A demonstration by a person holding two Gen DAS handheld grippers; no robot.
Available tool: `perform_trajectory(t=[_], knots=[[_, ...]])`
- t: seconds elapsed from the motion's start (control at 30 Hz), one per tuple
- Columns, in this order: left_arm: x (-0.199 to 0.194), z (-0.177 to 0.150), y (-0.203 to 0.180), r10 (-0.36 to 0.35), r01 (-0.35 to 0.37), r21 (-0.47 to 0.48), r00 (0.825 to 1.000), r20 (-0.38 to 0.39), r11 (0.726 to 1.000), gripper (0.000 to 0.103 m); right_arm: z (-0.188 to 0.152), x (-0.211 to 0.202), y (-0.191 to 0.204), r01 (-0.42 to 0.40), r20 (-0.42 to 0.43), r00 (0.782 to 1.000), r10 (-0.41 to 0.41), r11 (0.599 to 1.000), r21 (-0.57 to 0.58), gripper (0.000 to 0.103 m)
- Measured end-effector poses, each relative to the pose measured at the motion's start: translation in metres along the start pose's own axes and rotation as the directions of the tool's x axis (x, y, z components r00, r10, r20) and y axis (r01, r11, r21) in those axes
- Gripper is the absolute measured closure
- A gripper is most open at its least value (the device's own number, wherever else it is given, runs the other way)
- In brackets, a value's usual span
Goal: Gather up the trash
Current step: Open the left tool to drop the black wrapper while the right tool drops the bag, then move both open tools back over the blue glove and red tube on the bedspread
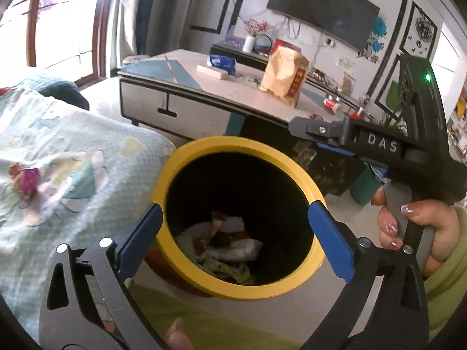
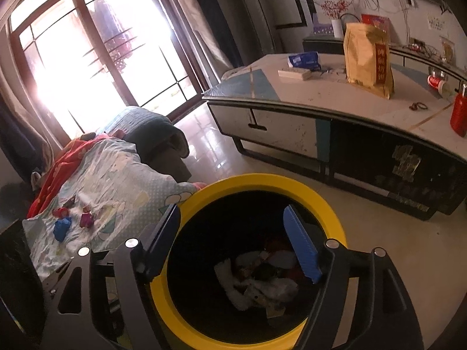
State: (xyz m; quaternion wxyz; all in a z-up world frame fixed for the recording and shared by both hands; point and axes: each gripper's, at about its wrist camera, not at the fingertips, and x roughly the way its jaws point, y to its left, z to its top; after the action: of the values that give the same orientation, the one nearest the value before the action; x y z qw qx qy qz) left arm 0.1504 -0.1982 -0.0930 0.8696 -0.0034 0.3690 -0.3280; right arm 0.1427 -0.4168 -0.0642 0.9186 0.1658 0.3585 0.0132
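Note:
A round bin with a yellow rim (image 1: 186, 160) (image 2: 329, 204) stands on the floor beside a bed, with crumpled wrappers and tissues (image 1: 230, 242) (image 2: 262, 280) lying inside. My left gripper (image 1: 236, 227) spans the bin's rim, one finger on each outer side, holding it. My right gripper (image 2: 233, 239) is open and empty over the bin's mouth; its body (image 1: 379, 143) shows in the left wrist view. On the light patterned bedsheet (image 2: 116, 180) lie a pink wrapper (image 1: 26, 178) (image 2: 87, 219), a blue crumpled piece (image 2: 62, 228) and a red one (image 2: 60, 211).
A low white and teal coffee table (image 2: 292, 110) (image 1: 181, 87) stands beyond the bin, holding a tan paper bag (image 2: 367, 58) (image 1: 284, 73), a blue packet (image 2: 303, 59) and a red bottle (image 2: 459, 113). A folded quilt (image 2: 151, 131) lies at the bed's end. A glass door (image 2: 87, 58) is behind.

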Motion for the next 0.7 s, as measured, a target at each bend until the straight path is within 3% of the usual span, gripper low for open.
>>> perform_trajectory(t=[0.43,0.7], knots=[[-0.044,0.013,0.026,0.101,-0.092,-0.077,0.988,0.118,0.993,0.011,0.003,-0.017,0.028,-0.017,0.055,0.998,0.019,0.999,-0.042,0.026],[-0.071,0.016,0.046,0.181,-0.16,-0.122,0.966,0.185,0.98,0.011,0.002,-0.025,0.054,-0.046,0.077,0.996,0.053,0.995,-0.087,0.026]])
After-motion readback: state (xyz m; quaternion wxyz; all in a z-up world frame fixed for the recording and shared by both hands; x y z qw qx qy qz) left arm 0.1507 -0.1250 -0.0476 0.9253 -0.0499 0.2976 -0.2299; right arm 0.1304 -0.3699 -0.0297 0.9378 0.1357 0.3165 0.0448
